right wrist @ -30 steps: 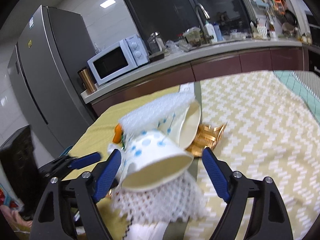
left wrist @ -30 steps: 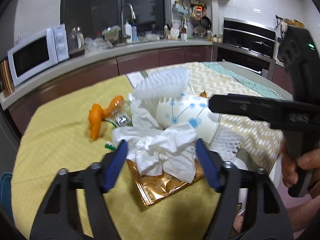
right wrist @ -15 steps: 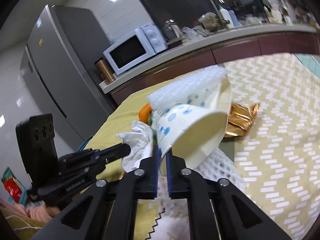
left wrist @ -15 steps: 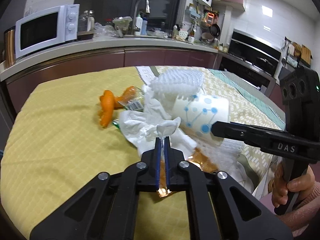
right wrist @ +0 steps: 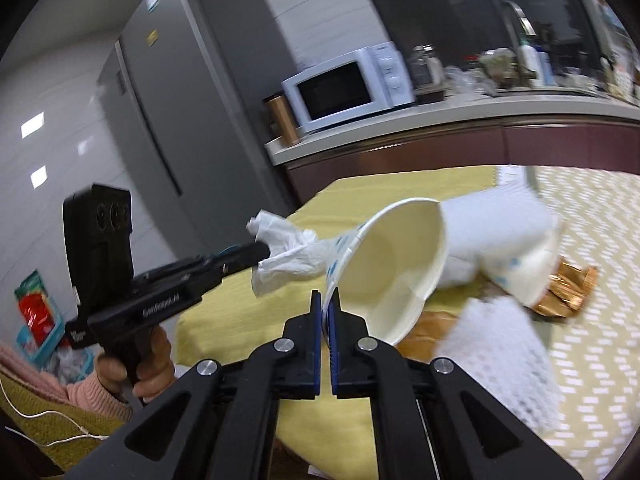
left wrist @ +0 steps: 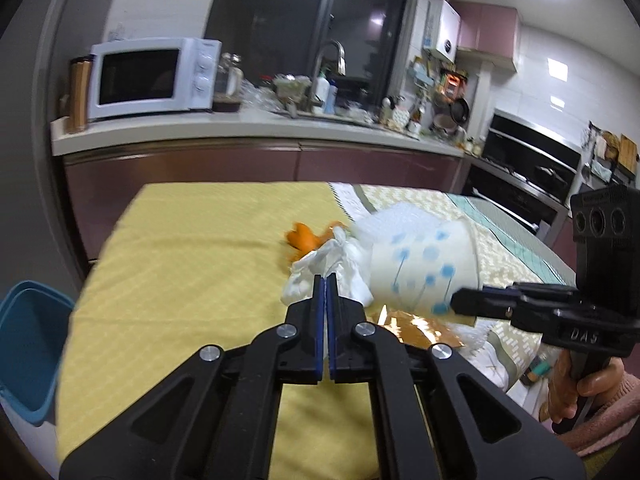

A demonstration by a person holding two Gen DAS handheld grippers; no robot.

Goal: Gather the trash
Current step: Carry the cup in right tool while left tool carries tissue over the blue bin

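Now left gripper (left wrist: 325, 280) jaws pinching tissue (left wrist: 320, 270), soft, light; right gripper (right wrist: 326, 300) jaws pinching paper cup (right wrist: 394, 276) rim at 7 o'clock, crushable.

"DAS" | on right gripper (left wrist: 456, 303) body | "GenRobot.AI" | on left gripper (right wrist: 262, 250) body

Stood against white-tiled walls: grey fridge (right wrist: 172, 92); white microwave (left wrist: 154, 76) on the counter (left wrist: 256, 130); dark window (left wrist: 304, 24) behind; ceiling lights glowed.
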